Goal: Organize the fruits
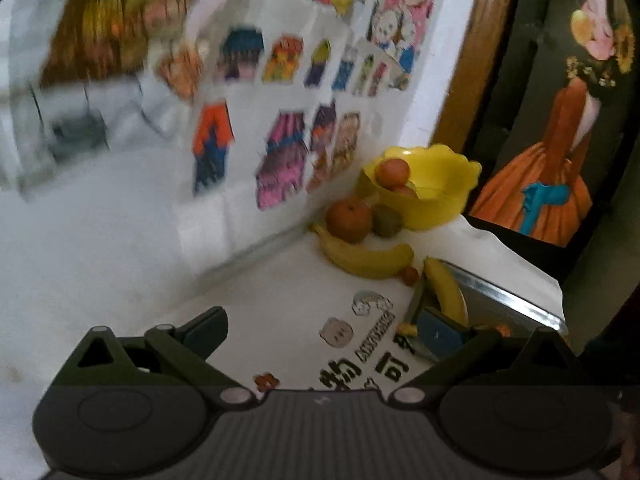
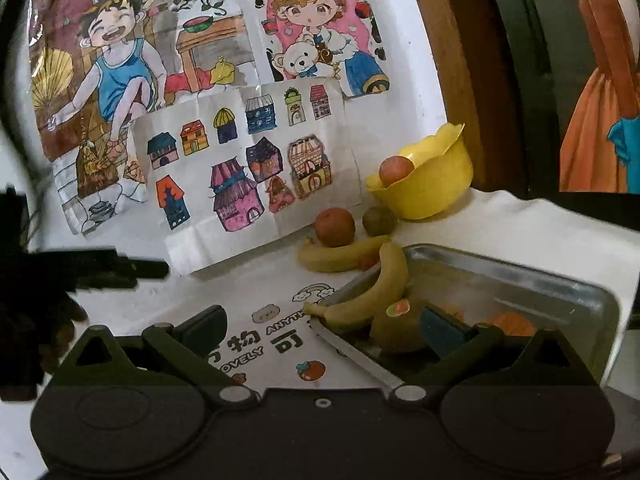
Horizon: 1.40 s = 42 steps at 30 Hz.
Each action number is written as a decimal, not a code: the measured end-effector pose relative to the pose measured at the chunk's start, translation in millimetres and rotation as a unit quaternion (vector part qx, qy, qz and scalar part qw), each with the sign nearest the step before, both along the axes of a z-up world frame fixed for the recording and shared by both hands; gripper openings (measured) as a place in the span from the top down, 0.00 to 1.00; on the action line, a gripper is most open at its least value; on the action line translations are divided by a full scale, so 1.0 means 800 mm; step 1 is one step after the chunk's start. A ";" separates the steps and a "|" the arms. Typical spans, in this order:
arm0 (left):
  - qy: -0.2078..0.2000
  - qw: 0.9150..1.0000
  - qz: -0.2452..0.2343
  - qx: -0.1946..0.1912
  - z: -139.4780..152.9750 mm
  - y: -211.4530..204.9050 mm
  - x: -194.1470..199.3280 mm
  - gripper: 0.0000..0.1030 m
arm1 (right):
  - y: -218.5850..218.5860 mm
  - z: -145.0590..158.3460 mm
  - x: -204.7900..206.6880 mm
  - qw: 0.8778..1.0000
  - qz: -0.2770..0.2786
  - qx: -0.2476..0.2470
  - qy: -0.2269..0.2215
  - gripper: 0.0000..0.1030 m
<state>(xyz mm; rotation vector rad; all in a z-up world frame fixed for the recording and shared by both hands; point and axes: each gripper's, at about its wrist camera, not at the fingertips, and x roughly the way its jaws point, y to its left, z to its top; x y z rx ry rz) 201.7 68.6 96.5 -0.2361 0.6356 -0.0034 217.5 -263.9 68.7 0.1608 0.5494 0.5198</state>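
A yellow bowl (image 2: 436, 192) by the wall holds a round orange-red fruit (image 2: 396, 168). In front of it on the white cloth lie an orange (image 2: 335, 227), a kiwi (image 2: 379, 221) and a banana (image 2: 336, 258). The metal tray (image 2: 500, 258) holds a second banana (image 2: 372, 296) leaning over its rim, a green-brown fruit with a sticker (image 2: 396, 330) and something orange (image 2: 514, 322). My right gripper (image 2: 324, 330) is open above the tray's near corner, its right finger beside the green-brown fruit. My left gripper (image 1: 320, 332) is open over the cloth, empty, short of the banana (image 1: 368, 258), orange (image 1: 348, 220), bowl (image 1: 424, 196) and tray (image 1: 512, 300).
Coloured drawings (image 2: 240, 168) cover the wall behind the cloth. A wooden frame (image 2: 460, 80) and a dark painting (image 2: 592, 100) stand behind the bowl. A small red fruit (image 1: 410, 275) lies by the tray. A dark, blurred shape (image 2: 80, 268) reaches in from the left.
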 end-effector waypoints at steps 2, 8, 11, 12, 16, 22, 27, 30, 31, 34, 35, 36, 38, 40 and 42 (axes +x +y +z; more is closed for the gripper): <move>0.009 1.000 0.010 -0.004 0.029 0.002 0.001 0.00 | -0.005 0.020 0.003 0.999 -0.006 0.018 0.026 0.01; 0.023 0.999 0.028 0.008 0.113 -0.015 0.008 0.00 | -0.016 0.099 0.015 0.997 -0.020 0.035 0.063 0.01; 0.012 0.999 0.039 0.019 0.150 -0.030 0.012 0.00 | -0.026 0.160 0.024 0.999 -0.016 0.008 0.040 0.01; 0.010 0.999 0.042 0.024 0.158 -0.035 0.015 0.00 | -0.030 0.177 0.029 0.999 -0.009 -0.001 0.038 0.01; 0.022 0.998 0.039 0.046 0.149 -0.047 0.038 0.00 | -0.035 0.211 0.058 0.999 0.015 -0.041 0.028 0.01; 0.060 0.994 -0.040 0.085 0.058 -0.050 0.105 0.00 | -0.013 0.151 0.122 0.993 0.047 -0.097 0.052 0.01; 0.039 0.983 -0.123 0.133 -0.012 -0.055 0.178 0.00 | 0.022 0.078 0.181 0.986 0.071 -0.134 0.063 0.06; 0.022 0.974 -0.165 0.151 -0.043 -0.064 0.213 0.00 | 0.043 0.046 0.217 0.981 0.092 -0.158 0.057 0.09; 0.013 0.970 -0.181 0.161 -0.052 -0.068 0.222 0.00 | 0.052 0.037 0.227 0.980 0.101 -0.164 0.054 0.10; -0.003 0.956 -0.220 0.195 -0.075 -0.081 0.238 0.00 | 0.076 0.014 0.256 0.973 0.127 -0.186 0.055 0.16; -0.005 0.952 -0.232 0.200 -0.081 -0.083 0.241 0.00 | 0.084 0.007 0.266 0.971 0.134 -0.190 0.061 0.19; -0.006 0.949 -0.242 0.202 -0.086 -0.085 0.243 0.00 | 0.090 0.002 0.277 0.969 0.141 -0.191 0.068 0.20; -0.005 0.942 -0.261 0.211 -0.095 -0.089 0.245 0.00 | 0.102 -0.006 0.295 0.965 0.152 -0.193 0.085 0.26; -0.007 0.936 -0.269 0.226 -0.100 -0.092 0.248 0.00 | 0.115 -0.014 0.311 0.959 0.168 -0.202 0.104 0.30; -0.001 0.933 -0.277 0.227 -0.103 -0.091 0.255 0.00 | 0.126 -0.021 0.325 0.954 0.176 -0.209 0.121 0.35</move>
